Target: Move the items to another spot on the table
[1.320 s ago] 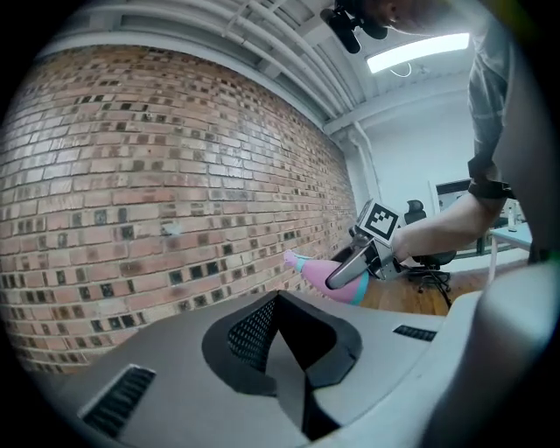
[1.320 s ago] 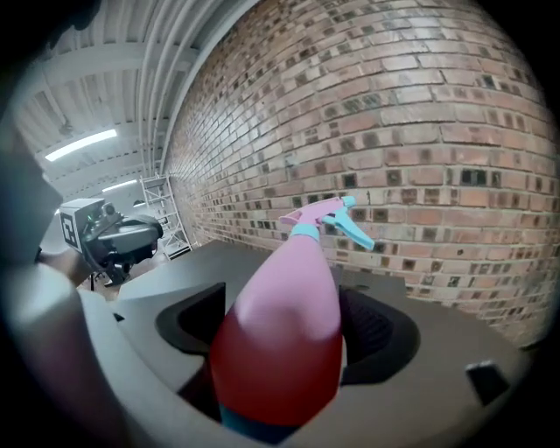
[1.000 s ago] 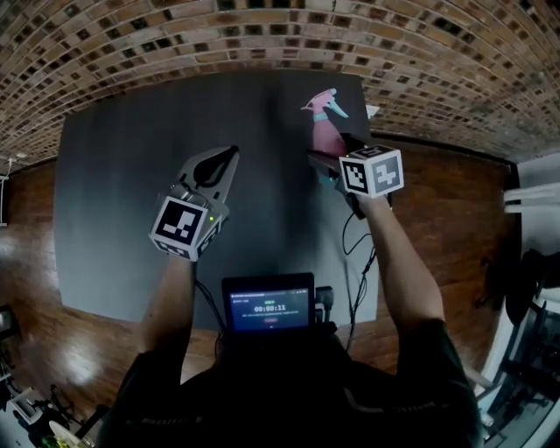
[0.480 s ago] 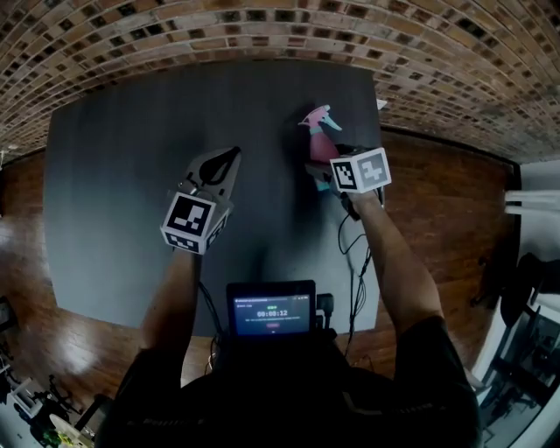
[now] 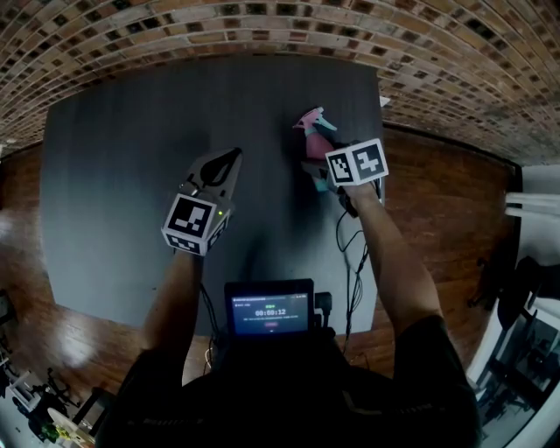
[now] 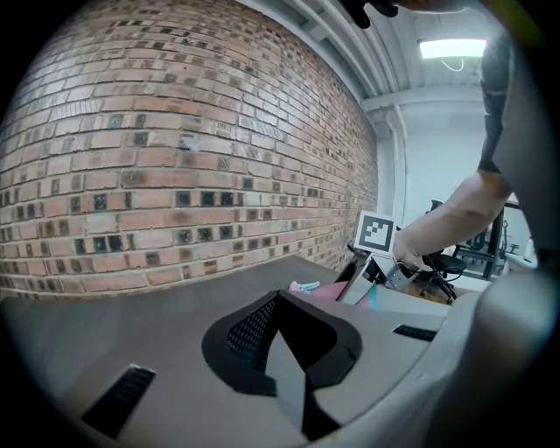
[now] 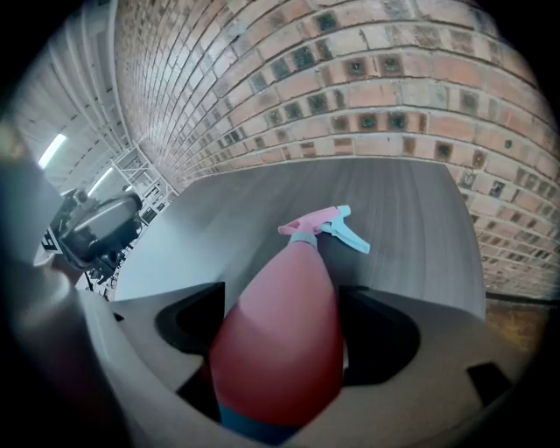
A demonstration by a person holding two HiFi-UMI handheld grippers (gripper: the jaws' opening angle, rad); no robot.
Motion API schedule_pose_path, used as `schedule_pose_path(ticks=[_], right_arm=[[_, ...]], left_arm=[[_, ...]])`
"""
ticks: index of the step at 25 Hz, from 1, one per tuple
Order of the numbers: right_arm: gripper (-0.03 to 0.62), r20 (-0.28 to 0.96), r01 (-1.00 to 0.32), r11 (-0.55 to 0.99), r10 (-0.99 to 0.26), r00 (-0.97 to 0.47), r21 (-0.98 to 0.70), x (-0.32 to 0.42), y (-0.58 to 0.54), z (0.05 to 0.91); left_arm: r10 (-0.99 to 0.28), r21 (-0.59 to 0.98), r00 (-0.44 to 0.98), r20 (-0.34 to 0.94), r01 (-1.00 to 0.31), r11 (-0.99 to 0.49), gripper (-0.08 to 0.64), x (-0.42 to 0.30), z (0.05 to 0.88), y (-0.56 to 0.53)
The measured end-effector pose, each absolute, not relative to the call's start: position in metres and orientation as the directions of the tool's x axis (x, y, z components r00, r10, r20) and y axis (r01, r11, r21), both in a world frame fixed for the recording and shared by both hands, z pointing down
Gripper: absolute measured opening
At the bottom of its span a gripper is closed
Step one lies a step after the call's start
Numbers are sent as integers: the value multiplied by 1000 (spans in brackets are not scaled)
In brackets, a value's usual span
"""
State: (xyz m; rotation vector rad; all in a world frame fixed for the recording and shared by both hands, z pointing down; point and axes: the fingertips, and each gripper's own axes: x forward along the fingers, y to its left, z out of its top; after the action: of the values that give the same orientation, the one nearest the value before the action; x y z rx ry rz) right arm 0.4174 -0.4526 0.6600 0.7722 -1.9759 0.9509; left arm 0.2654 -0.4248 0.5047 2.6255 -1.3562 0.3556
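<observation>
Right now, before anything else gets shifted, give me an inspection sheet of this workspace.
Surface: dark grey table, matte.
Job's things: pink spray bottle with teal trigger, lying along the gripper, toward the table's far right corner; contact with the table cannot be told.
Clutter: nothing seen.
Grippers: right gripper shut on the spray bottle's body; left gripper shut, empty, over mid-table.
Cables: black cables hang at the table's near right edge.
Surroundings: brick wall behind, wooden floor around, lit screen near the person's chest.
</observation>
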Motion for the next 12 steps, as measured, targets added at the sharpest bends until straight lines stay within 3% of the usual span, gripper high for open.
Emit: schedule_pose_path(ticks=[12], right_arm=[[436,818,-772,562,-267,-510,-297,421,-453,636]], left_arm=[[-798,1,543,261,-827,-562,-3,261,480,-411]])
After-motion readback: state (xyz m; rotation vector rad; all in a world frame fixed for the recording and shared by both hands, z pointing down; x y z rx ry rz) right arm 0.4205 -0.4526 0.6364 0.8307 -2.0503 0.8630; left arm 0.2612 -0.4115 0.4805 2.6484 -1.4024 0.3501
